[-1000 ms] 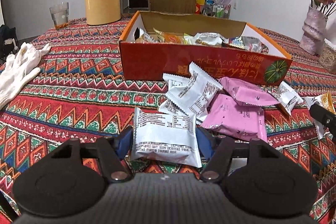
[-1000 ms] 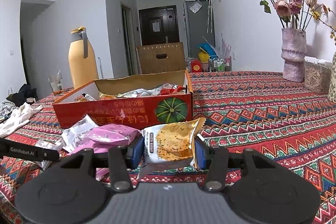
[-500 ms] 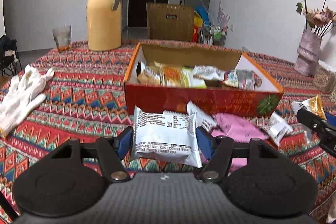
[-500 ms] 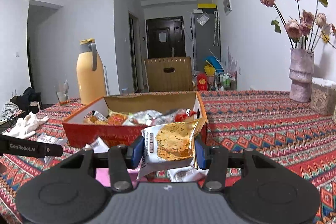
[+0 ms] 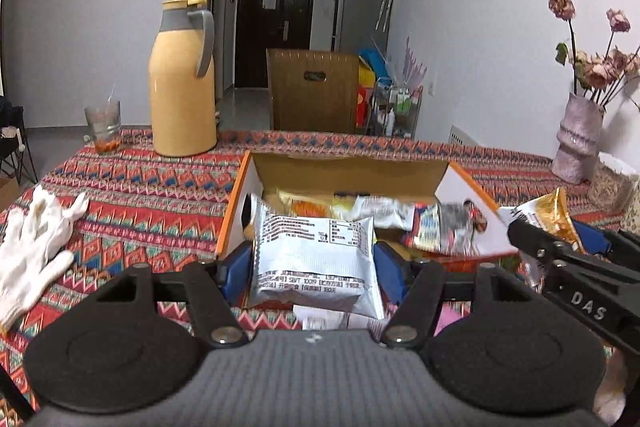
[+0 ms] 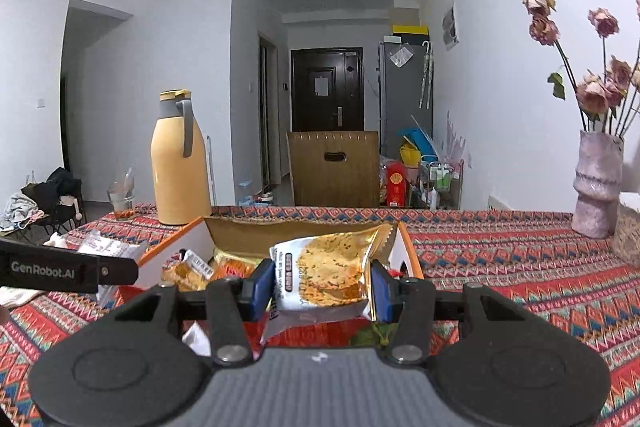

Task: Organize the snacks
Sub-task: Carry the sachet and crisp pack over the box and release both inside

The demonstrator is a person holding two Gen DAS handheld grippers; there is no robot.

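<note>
An open orange cardboard box [image 5: 236, 203] sits on the table [image 5: 160, 187], which is covered with a patterned cloth. Inside the box lie several snack packets [image 5: 400, 215], white, orange and silver, heaped loosely along its length. The left hand-held gripper [image 5: 314, 265] is clamped on a silver-white snack packet [image 5: 314, 255], held flat, in front of the box's near wall. The right hand-held gripper [image 6: 320, 287] is clamped on a gold snack packet [image 6: 324, 271] printed with a crisp cake, held at the box's near right corner. In the left wrist view that gold packet shows at the right edge. Behind the box stand a yellow thermos jug [image 5: 182, 83] and a drinking glass [image 5: 103, 125] with a reddish residue at its bottom. A vase [image 6: 594, 183] holds dried roses [image 6: 600, 87]. White gloves [image 5: 36, 247] lie to the left.
</note>
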